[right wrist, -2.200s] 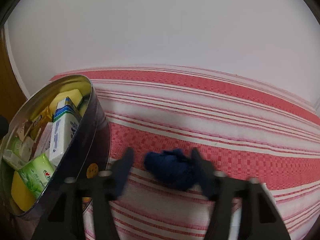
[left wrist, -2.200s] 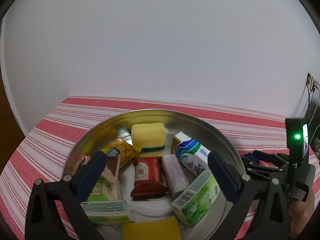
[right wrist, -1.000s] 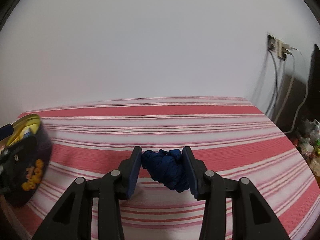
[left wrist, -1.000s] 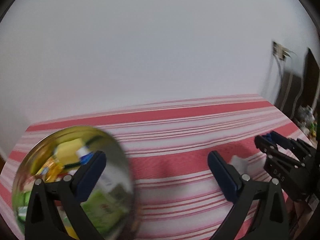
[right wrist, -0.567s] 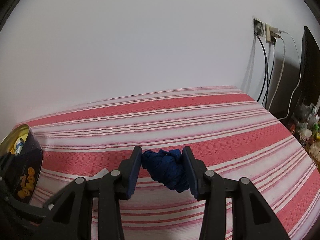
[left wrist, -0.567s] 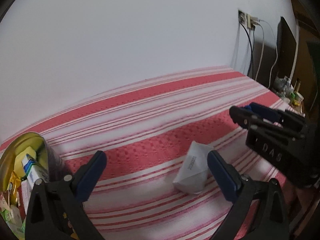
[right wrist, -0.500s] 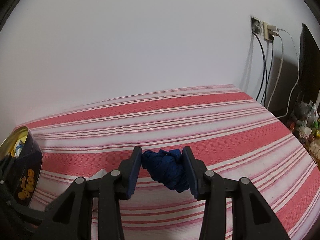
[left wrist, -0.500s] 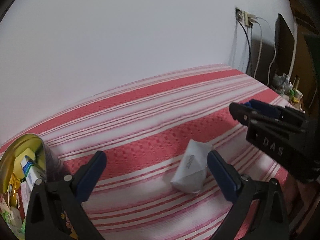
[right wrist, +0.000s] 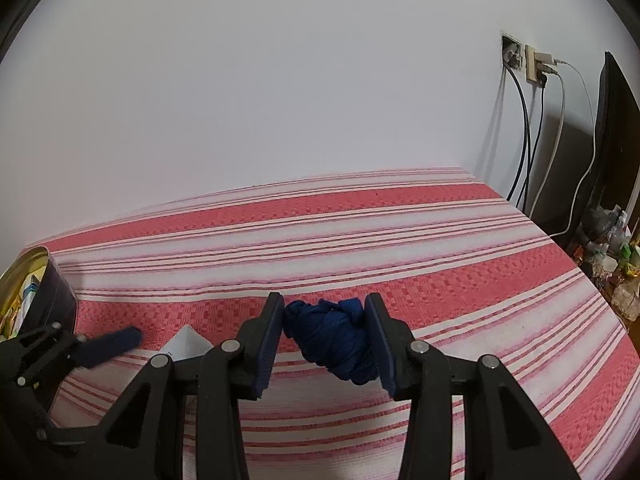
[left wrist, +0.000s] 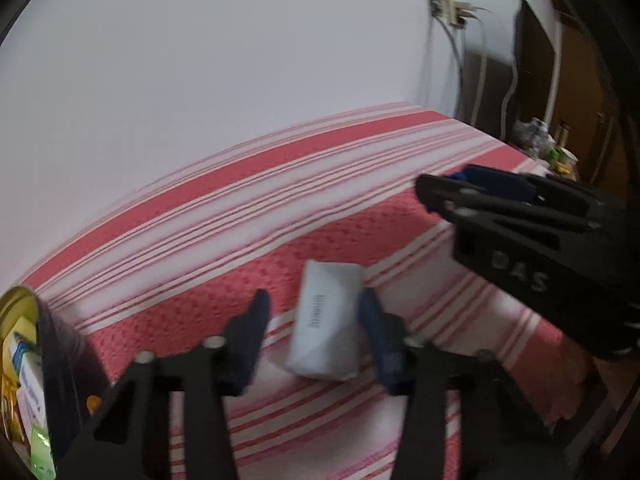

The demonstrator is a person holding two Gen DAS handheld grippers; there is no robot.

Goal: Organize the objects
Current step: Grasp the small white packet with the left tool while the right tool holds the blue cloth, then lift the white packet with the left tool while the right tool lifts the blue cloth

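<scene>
A white paper-wrapped packet (left wrist: 326, 324) lies on the red and white striped cloth (left wrist: 224, 216). My left gripper (left wrist: 316, 332) straddles it with jaws closing; the right pad touches the packet's edge, while a gap still shows at the left pad. The packet's corner (right wrist: 186, 344) and one of the left gripper's fingers (right wrist: 112, 344) also appear in the right wrist view. My right gripper (right wrist: 324, 340) is shut on a dark blue bundle of cord or cloth (right wrist: 336, 340), held just above the cloth. That right gripper (left wrist: 444, 188) hovers to the right of the packet.
A round tin (left wrist: 60, 360) with a gold rim, full of small packs, stands at the far left (right wrist: 56, 300). Beyond the table's right edge are wall sockets with cables (right wrist: 532, 64), a dark screen (right wrist: 616, 120) and clutter (right wrist: 612, 240).
My left gripper swung away from above the tin, came down over the white packet, and its jaws narrowed around it. My right gripper closed on the blue bundle, lifted it and keeps it.
</scene>
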